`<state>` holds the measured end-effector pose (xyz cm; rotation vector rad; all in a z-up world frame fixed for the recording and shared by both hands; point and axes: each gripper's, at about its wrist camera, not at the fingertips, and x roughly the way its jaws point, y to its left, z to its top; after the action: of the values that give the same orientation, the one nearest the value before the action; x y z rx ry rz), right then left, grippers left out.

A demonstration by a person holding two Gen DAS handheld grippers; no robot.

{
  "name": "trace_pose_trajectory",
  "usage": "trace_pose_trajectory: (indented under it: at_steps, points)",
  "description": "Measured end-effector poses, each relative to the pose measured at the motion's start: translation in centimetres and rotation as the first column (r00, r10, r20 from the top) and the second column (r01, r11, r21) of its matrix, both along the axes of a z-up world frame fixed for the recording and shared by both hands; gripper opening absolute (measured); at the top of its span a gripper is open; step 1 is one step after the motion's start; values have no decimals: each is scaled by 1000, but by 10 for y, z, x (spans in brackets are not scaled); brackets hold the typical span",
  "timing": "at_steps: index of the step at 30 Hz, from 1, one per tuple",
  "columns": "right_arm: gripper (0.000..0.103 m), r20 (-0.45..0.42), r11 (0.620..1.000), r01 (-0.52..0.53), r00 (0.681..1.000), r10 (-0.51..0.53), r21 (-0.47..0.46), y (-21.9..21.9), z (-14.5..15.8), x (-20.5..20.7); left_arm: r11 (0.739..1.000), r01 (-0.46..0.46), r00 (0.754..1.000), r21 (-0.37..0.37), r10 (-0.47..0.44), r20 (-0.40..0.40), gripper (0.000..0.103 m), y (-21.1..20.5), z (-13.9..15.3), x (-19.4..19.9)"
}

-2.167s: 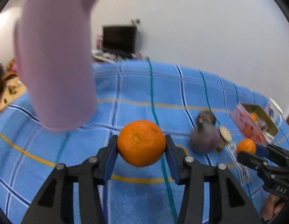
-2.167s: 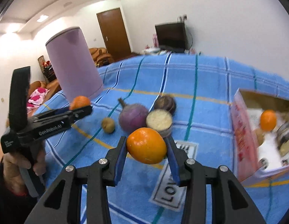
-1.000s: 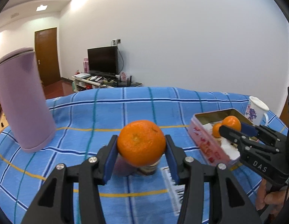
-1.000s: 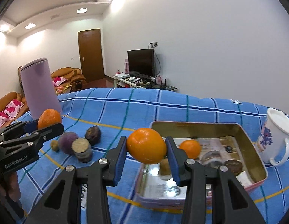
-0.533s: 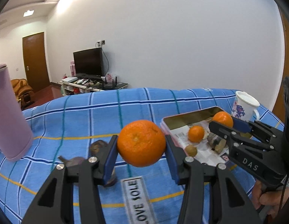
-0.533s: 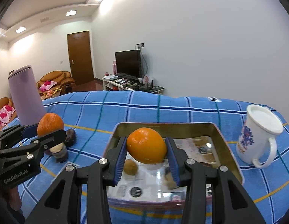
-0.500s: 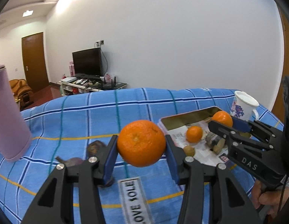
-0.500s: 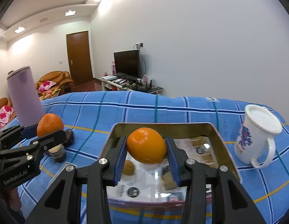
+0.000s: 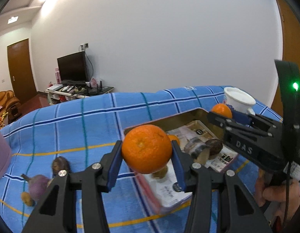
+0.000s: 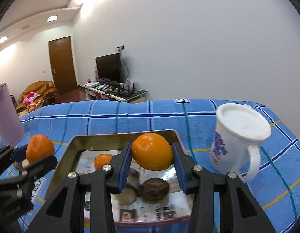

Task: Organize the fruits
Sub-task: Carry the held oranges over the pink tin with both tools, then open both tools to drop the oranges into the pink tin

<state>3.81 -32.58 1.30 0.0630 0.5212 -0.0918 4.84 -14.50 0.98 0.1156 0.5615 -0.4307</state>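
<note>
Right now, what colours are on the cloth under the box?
The cloth is blue, checked with white, dark blue, teal and yellow lines. It shows best in the right wrist view.

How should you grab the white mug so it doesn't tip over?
Probably by the mug body, squeezing its round sides just below the rim. It stands upright on the blue cloth, right of the tin, with its handle pointing right. Coming from above or the front would keep clear of both.
</note>
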Motion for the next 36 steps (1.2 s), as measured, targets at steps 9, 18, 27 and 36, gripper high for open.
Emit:
trace_pose_trajectory:
  at_steps: [9,18,27,36]
  points:
    - [43,-84,1000,-2,996,2,-6,-6,-15,20,996,74,996,41,-73,-42,50,-33,-16,0]
    - [43,-148,997,-30,988,40,71,-11,-25,32,995,71,992,73,-63,-106,50,-41,-24,9]
    - [44,-165,996,-64,984,75,68,-4,-29,40,994,51,992,99,-38,-124,52,-43,-28,12]
    - [72,-89,990,-93,991,102,101,-1,-22,30,994,19,1000,106,-20,5,101,-42,-14,-8]
